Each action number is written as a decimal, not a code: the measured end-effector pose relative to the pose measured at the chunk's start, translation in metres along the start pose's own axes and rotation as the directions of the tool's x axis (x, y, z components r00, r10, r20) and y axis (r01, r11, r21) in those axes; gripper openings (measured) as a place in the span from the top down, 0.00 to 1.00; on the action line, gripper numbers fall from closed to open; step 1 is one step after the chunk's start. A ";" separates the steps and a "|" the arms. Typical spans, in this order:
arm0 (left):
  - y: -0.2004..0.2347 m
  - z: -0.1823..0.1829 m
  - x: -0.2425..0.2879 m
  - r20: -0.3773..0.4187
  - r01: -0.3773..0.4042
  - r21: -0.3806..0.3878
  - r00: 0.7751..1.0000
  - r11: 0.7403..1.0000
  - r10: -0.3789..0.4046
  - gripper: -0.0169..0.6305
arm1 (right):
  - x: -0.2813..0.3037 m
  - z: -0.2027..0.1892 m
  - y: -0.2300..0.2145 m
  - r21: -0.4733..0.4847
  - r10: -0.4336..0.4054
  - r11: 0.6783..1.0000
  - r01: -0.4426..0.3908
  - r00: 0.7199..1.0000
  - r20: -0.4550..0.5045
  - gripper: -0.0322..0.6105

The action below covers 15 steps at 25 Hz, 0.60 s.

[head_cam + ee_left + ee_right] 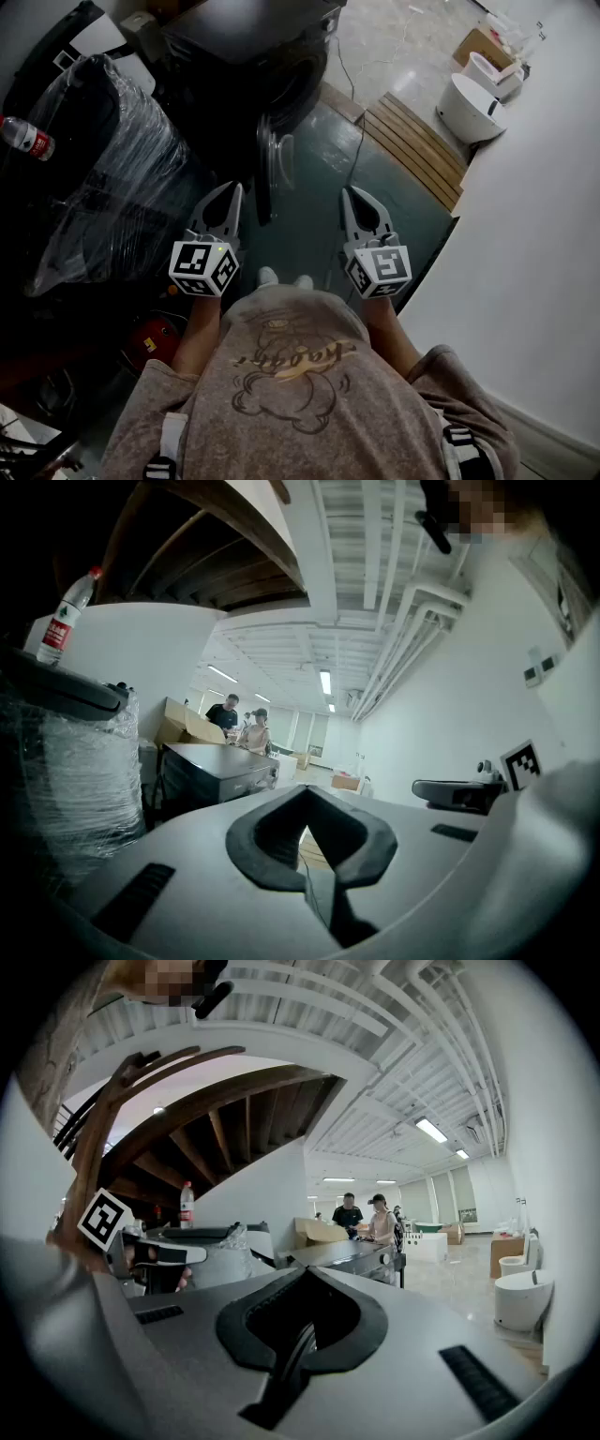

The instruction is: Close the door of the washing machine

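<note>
The dark washing machine (246,52) stands at the top middle of the head view. Its round door (274,167) hangs open and is seen edge-on, swung out toward me. My left gripper (232,190) is held just left of the door's near edge, apart from it, jaws shut on nothing. My right gripper (350,192) is to the door's right over the green floor, also shut and empty. The left gripper (305,789) points level past the machine's top (217,761). In the right gripper view the right gripper (309,1271) faces the machine (354,1254) too.
A plastic-wrapped black bulk (108,159) with a water bottle (26,138) on it stands close on the left. Wooden slats (417,141) and a white toilet (469,108) lie at the right. A white wall (534,281) bounds the right side. Two people (239,726) stand beyond the machine.
</note>
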<state>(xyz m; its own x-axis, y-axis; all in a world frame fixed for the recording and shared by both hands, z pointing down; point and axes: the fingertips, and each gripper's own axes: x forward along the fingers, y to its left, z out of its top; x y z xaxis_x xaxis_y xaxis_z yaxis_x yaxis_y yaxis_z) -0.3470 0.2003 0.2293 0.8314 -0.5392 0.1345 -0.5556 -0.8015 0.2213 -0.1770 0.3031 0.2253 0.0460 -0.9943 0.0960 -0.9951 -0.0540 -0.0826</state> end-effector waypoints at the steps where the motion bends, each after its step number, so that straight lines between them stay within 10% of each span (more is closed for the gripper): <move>1: -0.001 0.000 0.001 -0.002 0.000 -0.001 1.000 1.000 0.000 0.97 | 0.000 0.000 -0.002 0.002 -0.002 1.000 0.002 1.000 0.003 0.96; 15: 0.018 -0.019 0.016 -0.054 -0.052 -0.017 0.997 0.999 0.051 0.97 | 0.017 -0.018 -0.014 0.047 0.042 0.998 -0.041 0.999 -0.020 0.96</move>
<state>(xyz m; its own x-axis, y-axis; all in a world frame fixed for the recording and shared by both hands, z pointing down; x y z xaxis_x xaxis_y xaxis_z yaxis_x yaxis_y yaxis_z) -0.3438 0.1826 0.2534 0.8013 -0.5647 0.1976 -0.5978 -0.7679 0.2301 -0.1636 0.2891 0.2458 0.0029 -0.9937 0.1125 -0.9910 -0.0179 -0.1329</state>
